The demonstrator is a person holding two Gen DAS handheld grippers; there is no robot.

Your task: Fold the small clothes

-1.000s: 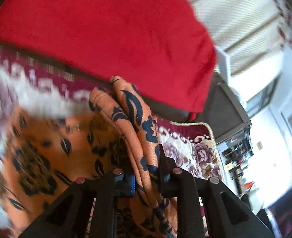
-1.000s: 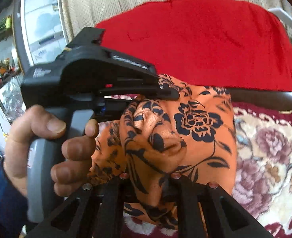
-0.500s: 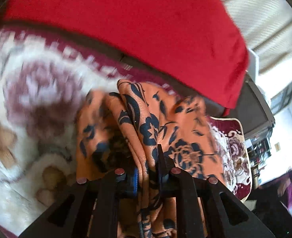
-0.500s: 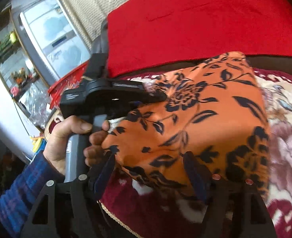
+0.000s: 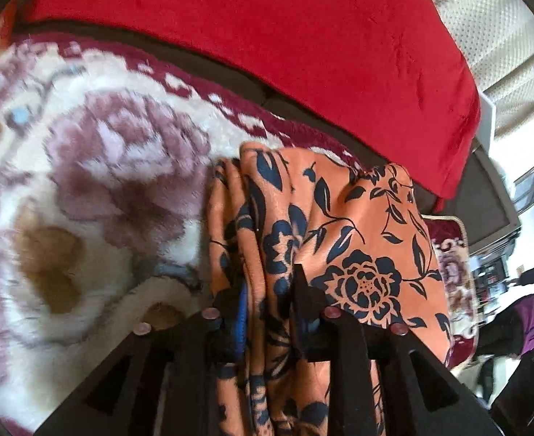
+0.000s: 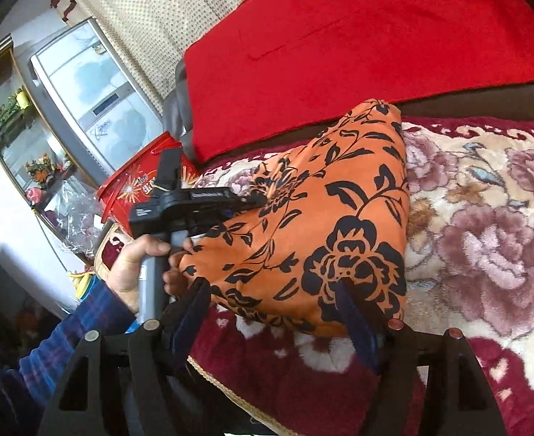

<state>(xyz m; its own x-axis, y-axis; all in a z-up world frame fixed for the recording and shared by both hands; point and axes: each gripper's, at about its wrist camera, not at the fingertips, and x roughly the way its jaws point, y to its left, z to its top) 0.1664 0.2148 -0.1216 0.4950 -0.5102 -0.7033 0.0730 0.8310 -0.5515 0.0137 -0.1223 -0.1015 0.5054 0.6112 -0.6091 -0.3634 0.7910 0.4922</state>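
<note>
Left wrist view: the left tool (image 5: pixel 270 301) has a bunched fold of the orange floral cloth (image 5: pixel 343 232) between its opening jaws. A flowered blanket (image 5: pixel 96 181) lies left of it, a red cover (image 5: pixel 267 43) beyond.

Right wrist view: the right tool (image 6: pixel 274 312) stands spread, the cloth's near edge between its fingers, untouched. A hand (image 6: pixel 136 265) and red tin (image 6: pixel 136 189) sit to its left.

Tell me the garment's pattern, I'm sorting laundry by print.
The garment is orange with a dark navy-black floral and leaf print, clearest in the right wrist view.
</note>
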